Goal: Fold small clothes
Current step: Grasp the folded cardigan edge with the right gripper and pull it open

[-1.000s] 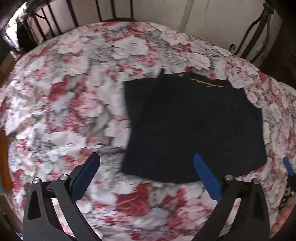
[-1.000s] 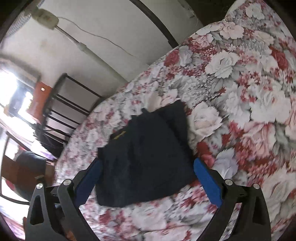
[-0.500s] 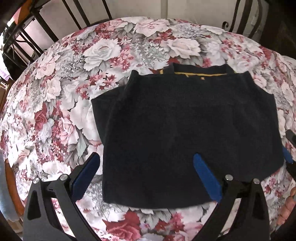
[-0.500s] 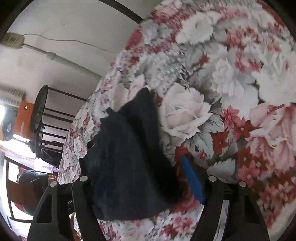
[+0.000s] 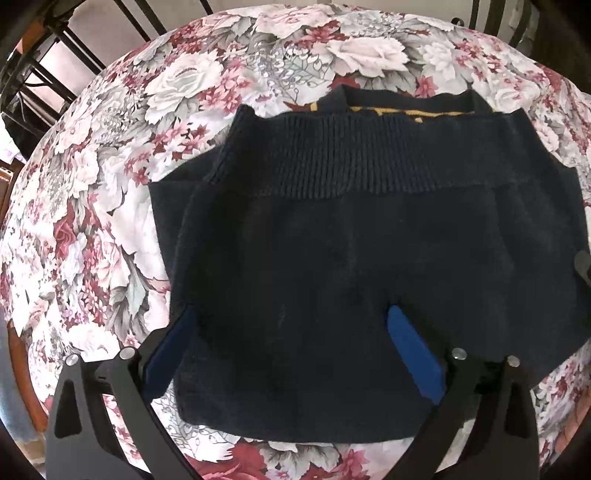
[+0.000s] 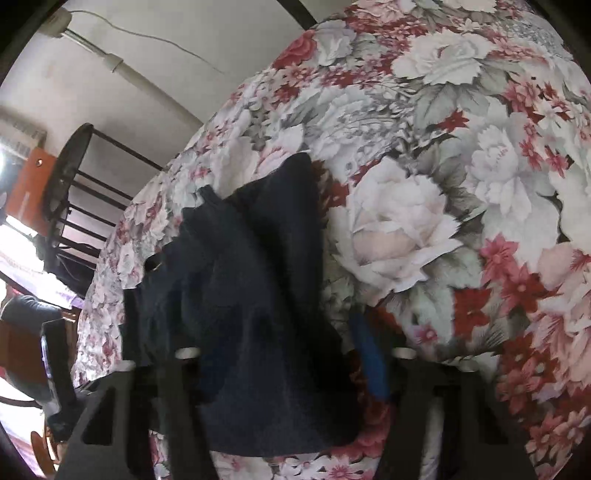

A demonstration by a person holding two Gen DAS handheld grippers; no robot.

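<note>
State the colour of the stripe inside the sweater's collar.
Yellow-gold, on the stripe inside the navy sweater; clearest in the left wrist view.

we see a floral cloth [image 5: 110, 177] with white, pink and dark red roses and grey leaves spread over the whole surface. in the left wrist view, black metal bars [image 5: 55, 62] stand beyond its far left edge, and more dark bars [image 5: 484, 18] rise at the top right. a strip of brown wood [image 5: 22, 369] shows at the lower left. in the right wrist view, a pale wall [image 6: 140, 66] carries a white pipe [image 6: 122, 70] and a thin wire [image 6: 177, 42]. a black metal frame [image 6: 74, 173] with rungs stands at the left, beside an orange panel [image 6: 31, 188].
</note>
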